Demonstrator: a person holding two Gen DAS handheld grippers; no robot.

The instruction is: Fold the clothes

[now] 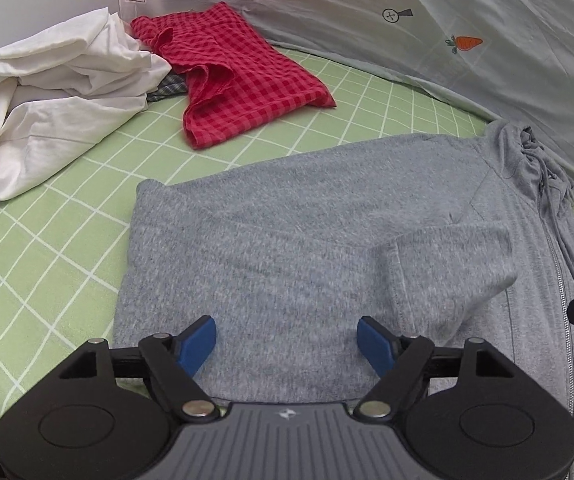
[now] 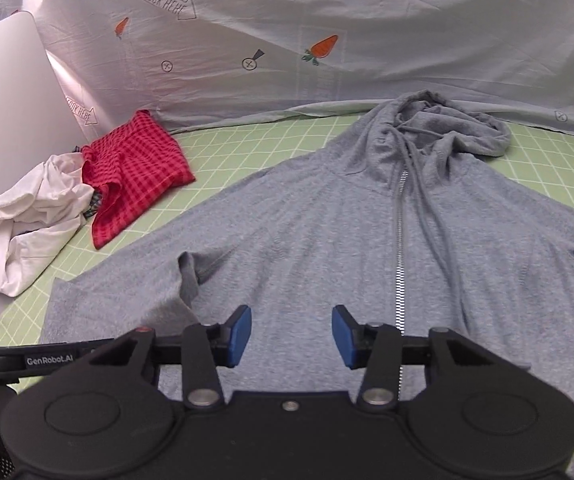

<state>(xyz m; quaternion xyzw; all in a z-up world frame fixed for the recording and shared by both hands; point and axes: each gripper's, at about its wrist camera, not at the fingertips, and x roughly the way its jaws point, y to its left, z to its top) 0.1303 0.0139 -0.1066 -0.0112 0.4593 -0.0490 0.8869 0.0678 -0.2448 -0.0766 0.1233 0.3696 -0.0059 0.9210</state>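
Hoodie [image 2: 327,232] lies flat, right sleeve cut off; left gripper [image 1: 287,340] and right gripper [image 2: 292,334] jaws wide open, empty

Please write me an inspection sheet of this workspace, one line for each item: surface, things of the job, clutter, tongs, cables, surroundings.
Surface: green mat with white grid, partly covered by clothes.
Job's things: grey zip hoodie lies front up, zipper closed, hood crumpled at the far end; the sleeve on the left side is folded in over the body.
Clutter: red checked cloth and crumpled white cloth piled at the far left, touching; a dark patterned scrap shows between them.
Tongs: left tongs open, above the hoodie's near edge; right tongs open, holding nothing.
Cables: nothing seen; only the hoodie's drawstrings.
Surroundings: pale sheet with carrot prints hangs behind; white panel far left.
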